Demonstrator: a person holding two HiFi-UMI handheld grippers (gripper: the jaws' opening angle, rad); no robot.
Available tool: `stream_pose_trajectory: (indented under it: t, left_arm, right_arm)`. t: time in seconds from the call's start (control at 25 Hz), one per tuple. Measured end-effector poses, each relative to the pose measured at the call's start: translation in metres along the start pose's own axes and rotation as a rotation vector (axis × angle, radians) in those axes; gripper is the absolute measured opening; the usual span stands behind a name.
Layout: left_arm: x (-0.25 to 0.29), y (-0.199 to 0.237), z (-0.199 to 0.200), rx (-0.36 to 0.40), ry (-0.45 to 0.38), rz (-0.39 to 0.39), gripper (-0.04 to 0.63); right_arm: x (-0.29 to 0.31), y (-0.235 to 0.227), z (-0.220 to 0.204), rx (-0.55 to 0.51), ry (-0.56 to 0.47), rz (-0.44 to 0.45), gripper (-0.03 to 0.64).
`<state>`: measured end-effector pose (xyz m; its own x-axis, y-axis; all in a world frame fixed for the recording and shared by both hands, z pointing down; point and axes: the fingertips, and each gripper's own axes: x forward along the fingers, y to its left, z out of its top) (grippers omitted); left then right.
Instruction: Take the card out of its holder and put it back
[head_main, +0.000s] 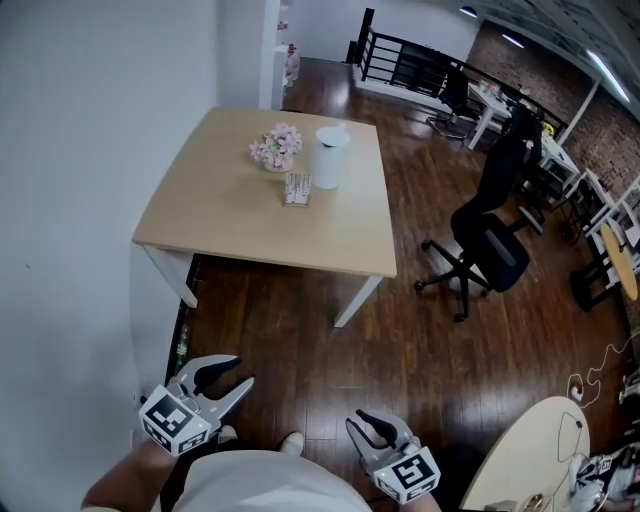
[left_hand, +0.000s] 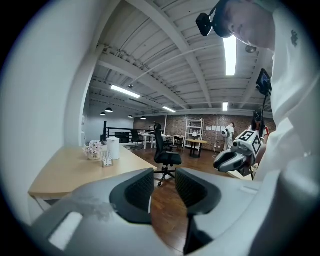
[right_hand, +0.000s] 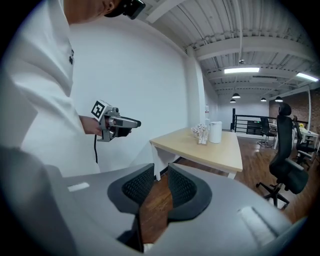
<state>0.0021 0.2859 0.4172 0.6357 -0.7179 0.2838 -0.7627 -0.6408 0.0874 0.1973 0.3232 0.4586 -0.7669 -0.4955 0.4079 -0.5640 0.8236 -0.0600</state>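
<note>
Standing back from the table (head_main: 180, 232), we hold both grippers low, well apart from the card holder (head_main: 297, 188), which sits on the tabletop's far part just beside the flowers (head_main: 277, 147) and a white jug (head_main: 330, 156). Our left gripper (head_main: 240, 372) has its jaws apart and empty. The right gripper (head_main: 356, 420) shows a narrower gap, also empty.

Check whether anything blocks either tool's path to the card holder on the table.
Nothing visible does. Left tool and right tool hang open and empty over floor; the card holder faces bare tabletop, with flowers and a white canister behind it.
</note>
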Motion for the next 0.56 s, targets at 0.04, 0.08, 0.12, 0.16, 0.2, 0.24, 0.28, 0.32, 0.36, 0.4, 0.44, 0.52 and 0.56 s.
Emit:
stream_pose_trajectory:
  t: [0.04, 0.08, 0.12, 0.16, 0.2, 0.24, 0.28, 0.32, 0.36, 0.4, 0.44, 0.52, 0.56]
  left_arm:
    - [-0.006, -0.002, -0.003, -0.001, 0.0, -0.004, 0.144]
    - [-0.012, -0.002, -0.007, -0.004, 0.0, -0.006, 0.144]
    - [-0.019, -0.001, -0.01, -0.009, 0.0, -0.006, 0.144]
    - [-0.025, 0.0, -0.012, -0.016, 0.0, -0.005, 0.144]
    - [-0.031, 0.002, -0.015, -0.022, 0.0, -0.002, 0.144]
    - [-0.037, 0.004, -0.017, -0.026, 0.0, 0.0, 0.144]
    - [-0.045, 0.007, -0.019, -0.027, -0.001, 0.002, 0.144]
    - [-0.052, 0.01, -0.02, -0.028, -0.002, 0.005, 0.144]
    - [-0.06, 0.014, -0.022, -0.03, -0.002, 0.009, 0.144]
    - [-0.068, 0.019, -0.023, -0.036, -0.002, 0.012, 0.144]
    - [-0.076, 0.024, -0.025, -0.044, -0.002, 0.015, 0.144]
    - [-0.091, 0.033, -0.028, -0.059, 0.0, 0.021, 0.144]
    - [-0.099, 0.038, -0.03, -0.065, 0.001, 0.024, 0.144]
  right_arm:
    - [0.002, 0.006, 0.003, -0.005, 0.002, 0.002, 0.091]
    - [0.005, 0.011, 0.006, -0.01, 0.001, 0.003, 0.091]
    - [0.007, 0.016, 0.009, -0.015, -0.001, 0.004, 0.091]
    - [0.01, 0.021, 0.012, -0.019, -0.003, 0.005, 0.091]
    - [0.013, 0.026, 0.015, -0.021, -0.003, 0.005, 0.091]
    - [0.017, 0.032, 0.017, -0.023, -0.004, 0.006, 0.091]
    - [0.021, 0.038, 0.02, -0.025, -0.005, 0.01, 0.091]
    - [0.025, 0.044, 0.022, -0.028, -0.005, 0.014, 0.089]
    - [0.03, 0.051, 0.025, -0.031, -0.003, 0.019, 0.089]
    - [0.034, 0.058, 0.028, -0.034, -0.001, 0.023, 0.089]
    - [0.038, 0.065, 0.031, -0.037, 0.0, 0.025, 0.089]
    - [0.047, 0.078, 0.036, -0.042, 0.001, 0.029, 0.089]
    - [0.051, 0.085, 0.039, -0.044, 0.001, 0.031, 0.089]
